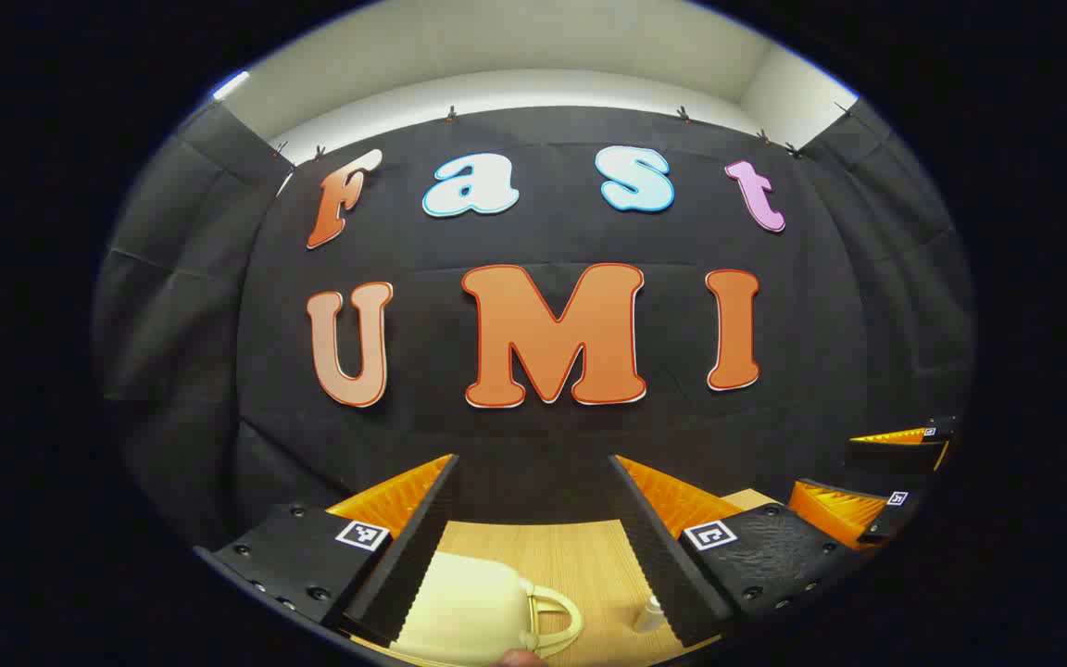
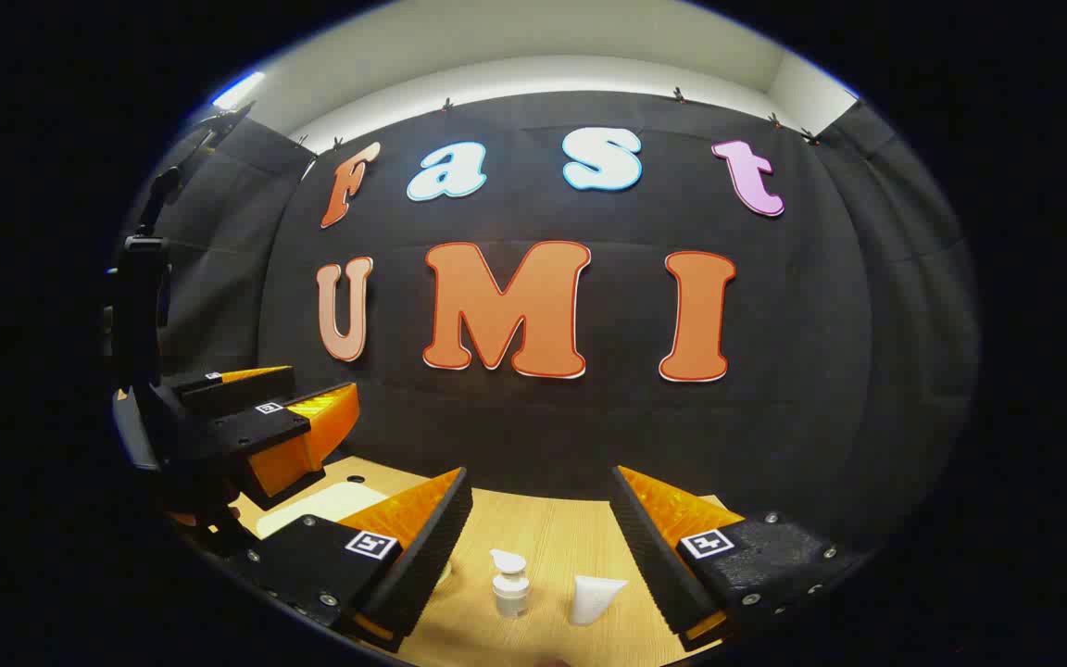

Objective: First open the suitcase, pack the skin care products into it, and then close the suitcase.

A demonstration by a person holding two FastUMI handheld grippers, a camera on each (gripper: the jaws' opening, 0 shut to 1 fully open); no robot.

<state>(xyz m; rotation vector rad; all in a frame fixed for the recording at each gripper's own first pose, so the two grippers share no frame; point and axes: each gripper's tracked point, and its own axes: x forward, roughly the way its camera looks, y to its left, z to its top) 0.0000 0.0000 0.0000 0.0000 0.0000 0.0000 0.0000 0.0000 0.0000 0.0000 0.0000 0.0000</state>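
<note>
1. Black cloth walls back the booth, and a light wooden table runs along the bottom of both views.
2. On that table, in the left gripper view, a cream suitcase lies closed, its looped handle pointing right; in the right gripper view a pale strip of it shows behind that gripper's left finger.
3. Above the suitcase, the left gripper hangs with its fingers spread wide apart and nothing between them; the right gripper view shows it at the far left, above the table.
4. Likewise spread wide and empty, the right gripper hangs over the skin care products; the left gripper view catches it at the right edge.
5. A white pump bottle stands upright on the table, between the right gripper's fingers but touching neither.
6. Just beside it to the right stands a white tube.
7. In the left gripper view a small pale bottle sits by the inner edge of the right finger.
</note>
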